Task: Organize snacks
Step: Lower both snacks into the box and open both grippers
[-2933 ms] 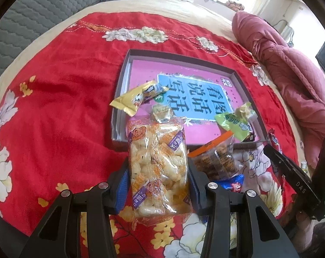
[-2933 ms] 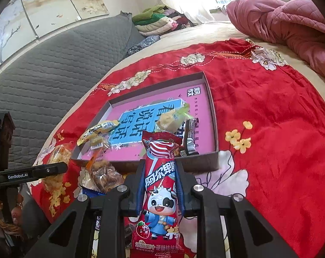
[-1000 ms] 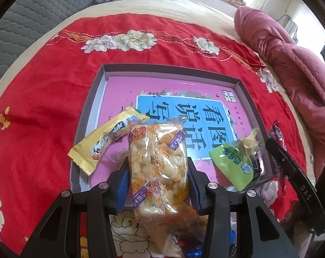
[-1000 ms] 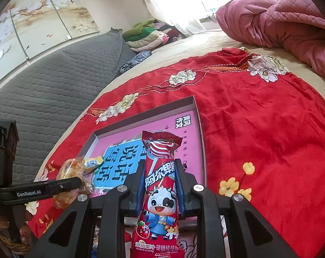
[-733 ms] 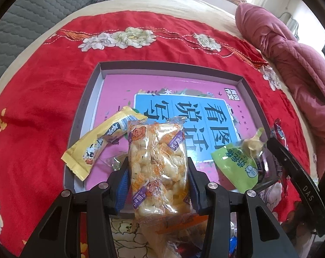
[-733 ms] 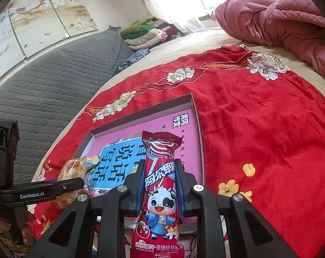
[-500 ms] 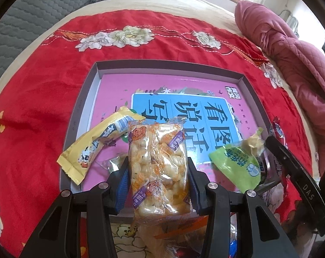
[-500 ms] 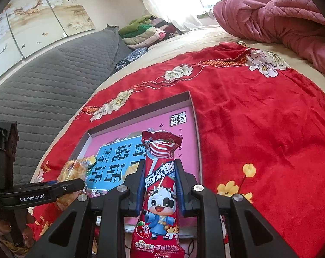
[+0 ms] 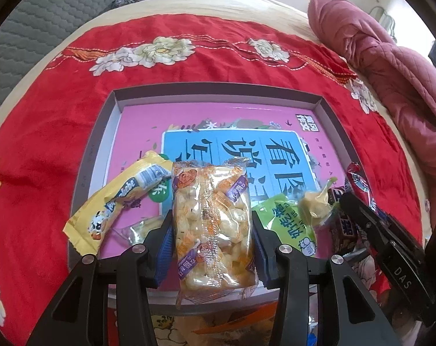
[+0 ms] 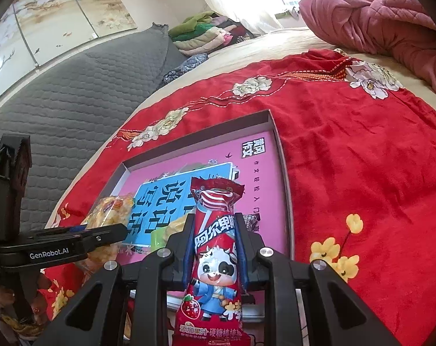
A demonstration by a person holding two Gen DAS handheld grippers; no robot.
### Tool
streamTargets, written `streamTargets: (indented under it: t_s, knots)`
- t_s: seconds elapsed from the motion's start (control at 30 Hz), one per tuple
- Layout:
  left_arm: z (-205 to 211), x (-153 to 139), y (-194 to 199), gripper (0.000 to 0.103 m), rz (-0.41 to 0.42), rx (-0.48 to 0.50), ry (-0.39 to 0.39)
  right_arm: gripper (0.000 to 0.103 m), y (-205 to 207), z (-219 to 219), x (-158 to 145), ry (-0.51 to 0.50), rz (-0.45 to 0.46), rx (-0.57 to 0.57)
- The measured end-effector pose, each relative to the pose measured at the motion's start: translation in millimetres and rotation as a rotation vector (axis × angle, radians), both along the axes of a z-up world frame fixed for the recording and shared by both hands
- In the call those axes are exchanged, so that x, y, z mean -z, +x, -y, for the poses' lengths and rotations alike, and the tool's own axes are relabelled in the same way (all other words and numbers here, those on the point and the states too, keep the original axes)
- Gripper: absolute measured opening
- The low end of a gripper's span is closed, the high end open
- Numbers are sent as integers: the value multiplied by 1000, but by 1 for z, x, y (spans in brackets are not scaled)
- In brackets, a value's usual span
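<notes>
My left gripper (image 9: 212,225) is shut on a clear bag of puffed snacks (image 9: 212,219), held over the near part of a shallow grey box (image 9: 218,92) with a pink and blue printed bottom. In the box lie a yellow packet (image 9: 114,201) at the left and a green packet (image 9: 290,222) at the right. My right gripper (image 10: 215,227) is shut on a tall red lollipop packet with a cartoon cow (image 10: 215,248), over the near right part of the same box (image 10: 281,155). The left gripper (image 10: 73,245) with its puffed snack bag (image 10: 111,210) shows at the left of the right wrist view.
The box lies on a red flowered cloth (image 9: 44,132) spread on a bed. A pink quilt (image 10: 376,26) is heaped at the far right, a grey padded headboard (image 10: 73,95) at the left. More snack packets (image 9: 232,328) lie on the cloth below the box's near wall.
The left gripper has moved forward over the box with the puffed snack bag, so the box looms larger. The right gripper has kept almost still with the red packet.
</notes>
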State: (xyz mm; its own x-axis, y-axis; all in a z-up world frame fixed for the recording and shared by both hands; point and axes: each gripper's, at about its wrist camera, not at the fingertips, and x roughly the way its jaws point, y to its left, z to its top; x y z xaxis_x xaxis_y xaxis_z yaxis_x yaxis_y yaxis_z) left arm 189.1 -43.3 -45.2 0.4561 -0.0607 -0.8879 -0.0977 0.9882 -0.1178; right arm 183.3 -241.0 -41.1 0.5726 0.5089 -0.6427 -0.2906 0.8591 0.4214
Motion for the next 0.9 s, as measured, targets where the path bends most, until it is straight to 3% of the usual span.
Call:
streamTargets:
  t_s: [0.9]
  knots:
    - [9,13,8,49,-65,23,-30,26,0,-3,-1,-11,6,-8]
